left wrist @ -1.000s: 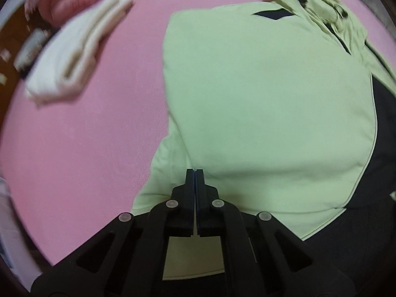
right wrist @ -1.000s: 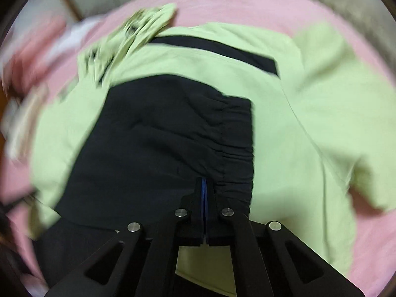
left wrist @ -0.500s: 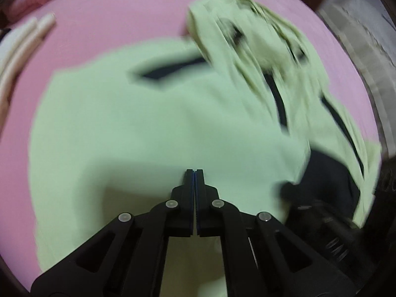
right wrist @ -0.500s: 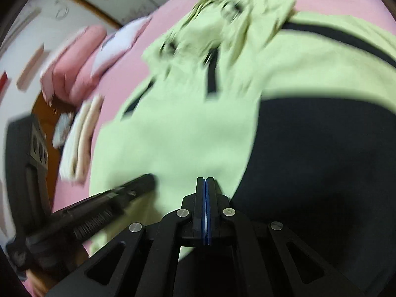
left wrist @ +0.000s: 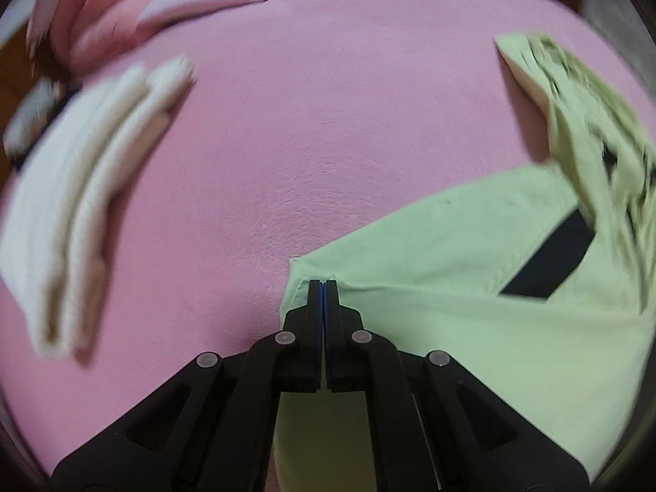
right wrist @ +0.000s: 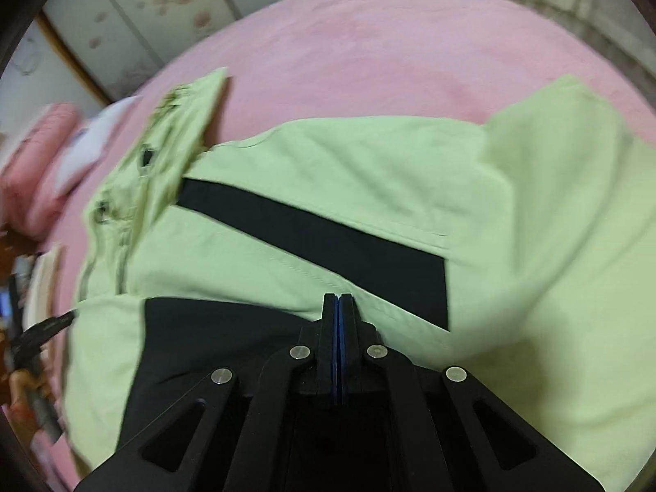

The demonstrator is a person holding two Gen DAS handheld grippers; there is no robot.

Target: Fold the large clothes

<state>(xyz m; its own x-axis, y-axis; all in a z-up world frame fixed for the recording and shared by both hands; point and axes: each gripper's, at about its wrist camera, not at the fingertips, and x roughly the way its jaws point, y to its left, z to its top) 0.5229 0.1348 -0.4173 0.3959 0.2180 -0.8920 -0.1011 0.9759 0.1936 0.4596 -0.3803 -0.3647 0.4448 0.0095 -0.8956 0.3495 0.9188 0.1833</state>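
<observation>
A light green jacket [left wrist: 471, 295] with black panels lies on the pink bed [left wrist: 328, 123]. My left gripper [left wrist: 323, 283] is shut on a green corner of the jacket at its left edge. In the right wrist view the jacket [right wrist: 369, 172] spreads across the bed, with a black stripe [right wrist: 328, 238] and its hood [right wrist: 164, 151] at the far left. My right gripper [right wrist: 338, 297] is shut on the jacket's black hem panel [right wrist: 213, 344], which is folded up over the green body.
A folded white towel [left wrist: 82, 205] lies on the bed to the left. Pink and white pillows [left wrist: 143, 8] sit at the far left. The left gripper's arm [right wrist: 37, 332] shows at the left edge of the right wrist view. A wardrobe [right wrist: 164, 0] stands behind.
Both grippers have carried the jacket's bottom edge forward over its body. The left view has swung from the jacket's body to its left corner and the bare bed.
</observation>
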